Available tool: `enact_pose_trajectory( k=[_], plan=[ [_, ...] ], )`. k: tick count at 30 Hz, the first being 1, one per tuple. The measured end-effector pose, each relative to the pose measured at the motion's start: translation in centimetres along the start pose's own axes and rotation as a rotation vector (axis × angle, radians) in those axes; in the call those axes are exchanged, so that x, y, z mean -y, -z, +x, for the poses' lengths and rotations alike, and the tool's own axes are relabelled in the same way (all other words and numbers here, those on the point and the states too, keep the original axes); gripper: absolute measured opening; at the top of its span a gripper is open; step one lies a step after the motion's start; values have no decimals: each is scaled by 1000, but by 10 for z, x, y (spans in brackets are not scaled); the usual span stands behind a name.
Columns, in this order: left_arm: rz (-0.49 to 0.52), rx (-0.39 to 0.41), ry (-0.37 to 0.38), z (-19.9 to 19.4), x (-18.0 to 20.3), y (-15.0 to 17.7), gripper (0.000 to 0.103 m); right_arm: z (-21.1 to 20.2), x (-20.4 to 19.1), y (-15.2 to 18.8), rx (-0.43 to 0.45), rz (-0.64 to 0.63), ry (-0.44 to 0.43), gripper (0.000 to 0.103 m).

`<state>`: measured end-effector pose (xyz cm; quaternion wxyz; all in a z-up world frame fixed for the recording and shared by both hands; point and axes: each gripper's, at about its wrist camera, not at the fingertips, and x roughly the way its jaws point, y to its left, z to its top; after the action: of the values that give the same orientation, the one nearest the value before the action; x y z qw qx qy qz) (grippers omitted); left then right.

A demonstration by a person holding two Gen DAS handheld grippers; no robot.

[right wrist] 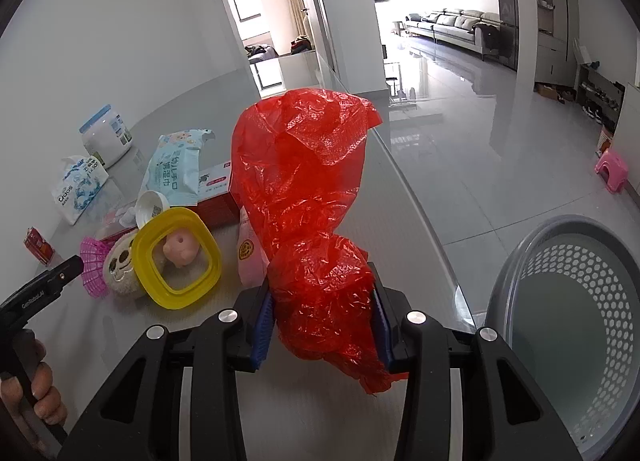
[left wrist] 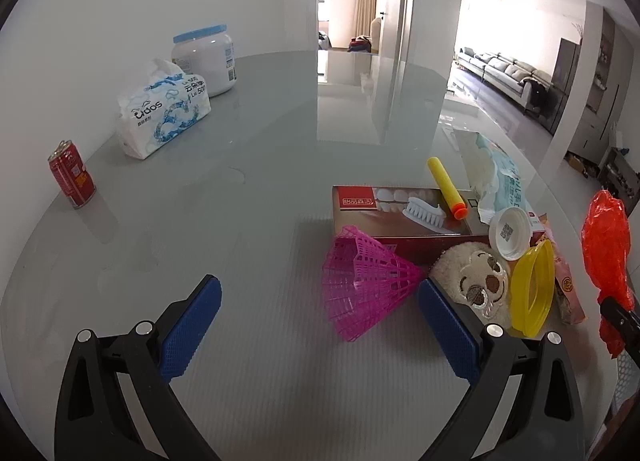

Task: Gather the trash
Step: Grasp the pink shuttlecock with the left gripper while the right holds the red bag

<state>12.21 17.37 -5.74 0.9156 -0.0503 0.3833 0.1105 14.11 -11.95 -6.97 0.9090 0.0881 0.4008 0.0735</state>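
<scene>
My right tongs (right wrist: pixel 320 325) clamp the red plastic bag (right wrist: pixel 304 189) above the tabletop (right wrist: pixel 320 413), beside the grey basket (right wrist: pixel 568 325). My left tongs (left wrist: pixel 320 325) gape wide, empty, near the "Udos" tissue pack (left wrist: pixel 164 113).

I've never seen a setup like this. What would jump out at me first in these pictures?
Most striking is the crumpled red plastic bag, pinched between the blue pads of the right gripper and standing tall above the glass table. Just right of it, off the table's edge, waits a grey perforated basket. Ahead of the open left gripper lies a bright clutter: a pink shuttlecock, a plush toy and a yellow lid.
</scene>
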Motion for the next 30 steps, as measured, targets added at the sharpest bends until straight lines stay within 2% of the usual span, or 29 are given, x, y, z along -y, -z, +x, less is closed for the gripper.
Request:
enact_pose_trajectory(
  k=[4,6,8,15,17,18,21,23,26,30],
  plan=[
    [21,-4,5,8,2,-4,95,0,4,5,-9,3,0,40],
    [24,-5,19,11,2,-5,90,3,1,5,-12,1,0,40],
    [30,-11,39,14,3,-5,79,3,1,6,-14,-2,-3,40],
    [24,-46,117,23,2,-5,51,7,-5,4,-18,-9,-7,40],
    [23,-53,147,25,2,-5,29,6,-2,4,-20,-7,-8,40],
    [22,-59,172,25,2,-4,23,6,-2,4,-21,-4,-9,40],
    [27,-49,190,23,4,-3,15,7,-2,3,-25,0,-10,40],
    [30,-42,207,20,5,-2,7,7,-2,3,-28,4,-10,40],
    [48,-18,203,11,9,0,2,6,-2,4,-30,3,-11,40],
    [55,7,183,-2,12,4,2,4,-4,3,-31,4,-12,40]
  ],
)
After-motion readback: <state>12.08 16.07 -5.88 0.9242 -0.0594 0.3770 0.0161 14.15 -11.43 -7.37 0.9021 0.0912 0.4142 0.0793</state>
